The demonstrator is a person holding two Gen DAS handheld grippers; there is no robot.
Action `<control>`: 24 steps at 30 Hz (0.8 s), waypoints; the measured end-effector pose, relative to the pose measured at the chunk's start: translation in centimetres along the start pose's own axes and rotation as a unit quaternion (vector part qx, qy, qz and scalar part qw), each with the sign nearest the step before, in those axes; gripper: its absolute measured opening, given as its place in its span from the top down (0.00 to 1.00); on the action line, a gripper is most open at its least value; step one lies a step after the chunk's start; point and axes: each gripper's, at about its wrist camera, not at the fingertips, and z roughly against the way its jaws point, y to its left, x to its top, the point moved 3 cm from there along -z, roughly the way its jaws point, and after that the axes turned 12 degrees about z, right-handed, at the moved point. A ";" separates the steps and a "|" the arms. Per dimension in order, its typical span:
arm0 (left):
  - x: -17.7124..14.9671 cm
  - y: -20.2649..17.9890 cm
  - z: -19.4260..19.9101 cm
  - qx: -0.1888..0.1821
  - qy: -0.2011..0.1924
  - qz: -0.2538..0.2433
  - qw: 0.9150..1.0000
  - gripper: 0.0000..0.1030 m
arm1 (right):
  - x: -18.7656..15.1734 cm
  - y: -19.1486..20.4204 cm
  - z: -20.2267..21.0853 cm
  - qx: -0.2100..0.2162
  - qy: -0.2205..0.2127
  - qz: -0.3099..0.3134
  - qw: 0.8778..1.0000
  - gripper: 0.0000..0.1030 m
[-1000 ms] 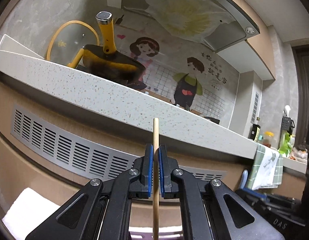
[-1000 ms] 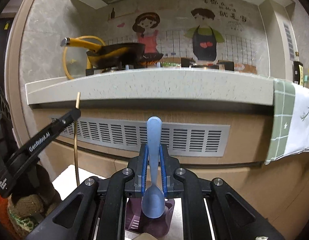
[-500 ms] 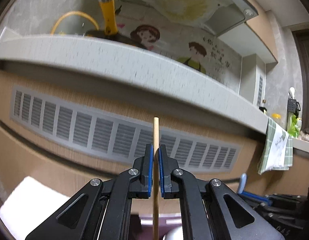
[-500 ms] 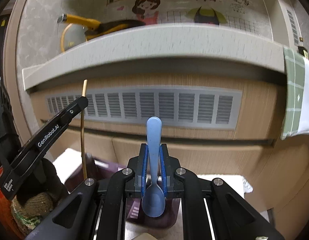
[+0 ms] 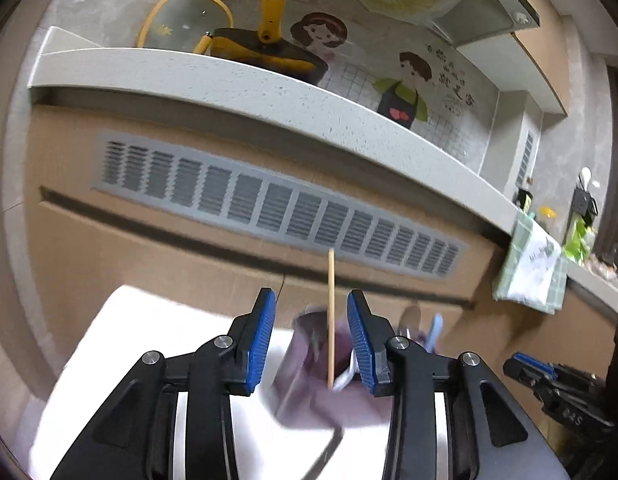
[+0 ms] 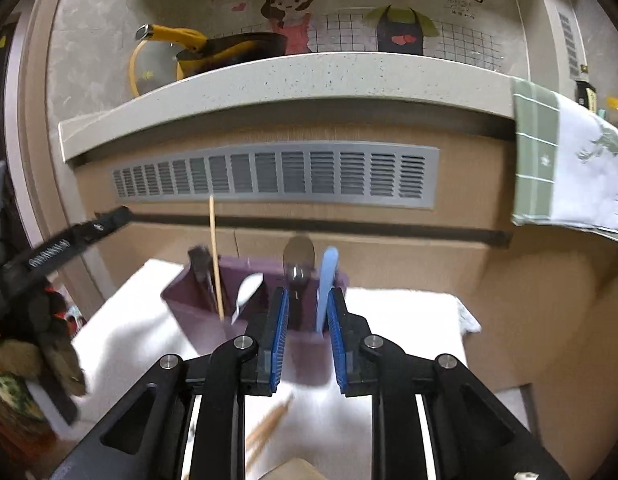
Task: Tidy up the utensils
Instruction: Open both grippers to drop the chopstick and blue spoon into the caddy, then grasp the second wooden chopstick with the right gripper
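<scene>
**Both jaws letting go over the holder**

At my fingertips: the left gripper (image 5: 311, 336) has its jaws opening, and the wooden chopstick (image 5: 331, 316) stands between the pads, touching neither, its lower end down in the purple utensil holder (image 6: 197, 312). The right gripper (image 6: 307, 332) is opening too; the blue spoon (image 6: 327, 284) stands upright between its pads, close to the right-hand one, bowl end inside the holder. I judge both pieces released.

Just behind the spoon: a metal spoon (image 6: 299, 258) and a white spoon (image 6: 247, 290), also in the holder, which sits on a white cloth (image 6: 409, 308) over the worktop. More wooden sticks (image 6: 269, 428) lie loose on the cloth below my right jaws.

Handling note: the sticks look light, stiff, thin and apt to roll; pinch mid-shaft, squarely. The plastic spoon looks light and smooth; take the flat handle.

Beyond: a vented cabinet front (image 6: 277, 172), with a yellow-handled pan (image 6: 229, 50) on the counter above.
</scene>
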 end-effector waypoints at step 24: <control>-13.5 6.1 8.7 0.084 0.193 -0.011 0.977 0.62 | -12.5 6.7 -0.7 0.050 0.164 -0.021 0.985 0.82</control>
